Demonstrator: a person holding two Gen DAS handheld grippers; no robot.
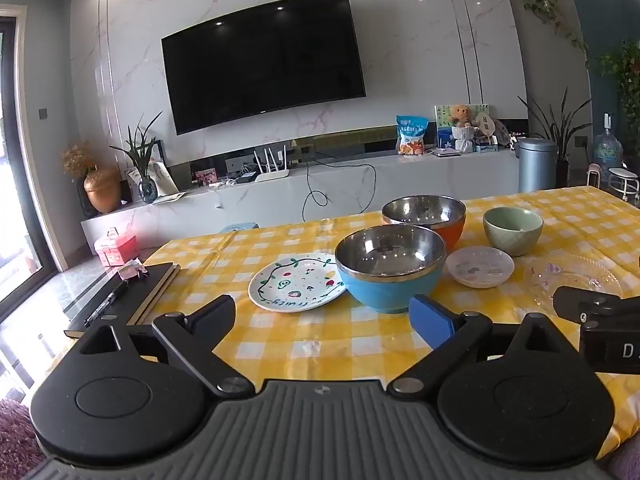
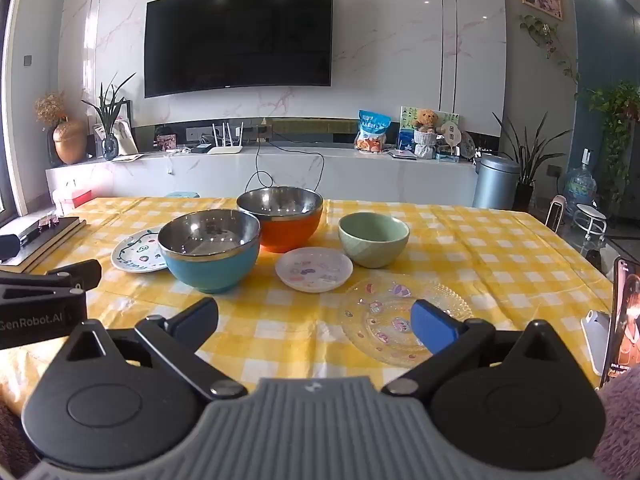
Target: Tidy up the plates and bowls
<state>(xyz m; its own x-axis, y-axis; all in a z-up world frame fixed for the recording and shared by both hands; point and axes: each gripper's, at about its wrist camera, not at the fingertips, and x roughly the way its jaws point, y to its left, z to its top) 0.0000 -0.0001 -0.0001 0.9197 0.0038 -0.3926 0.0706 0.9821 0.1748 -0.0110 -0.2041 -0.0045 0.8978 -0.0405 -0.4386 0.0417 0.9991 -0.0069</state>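
On the yellow checked tablecloth [image 1: 280, 340] stand a blue steel-lined bowl [image 1: 390, 270], an orange steel-lined bowl [image 1: 425, 216] behind it and a green ceramic bowl [image 1: 513, 230]. A white painted plate [image 1: 296, 282] lies left of the blue bowl. A small pink plate [image 1: 479, 267] and a clear glass plate [image 2: 400, 316] lie to the right. My left gripper [image 1: 324, 318] hovers open in front of the blue bowl, holding nothing. My right gripper [image 2: 316, 320] is open too, its blue pad [image 2: 434, 330] over the glass plate's near edge.
Dark notebooks with a pen [image 1: 120, 300] lie at the table's left edge. A phone [image 2: 624, 320] stands propped at the right edge. Beyond the table are a TV wall, a low cabinet [image 2: 280, 172], a bin [image 2: 496, 184] and plants.
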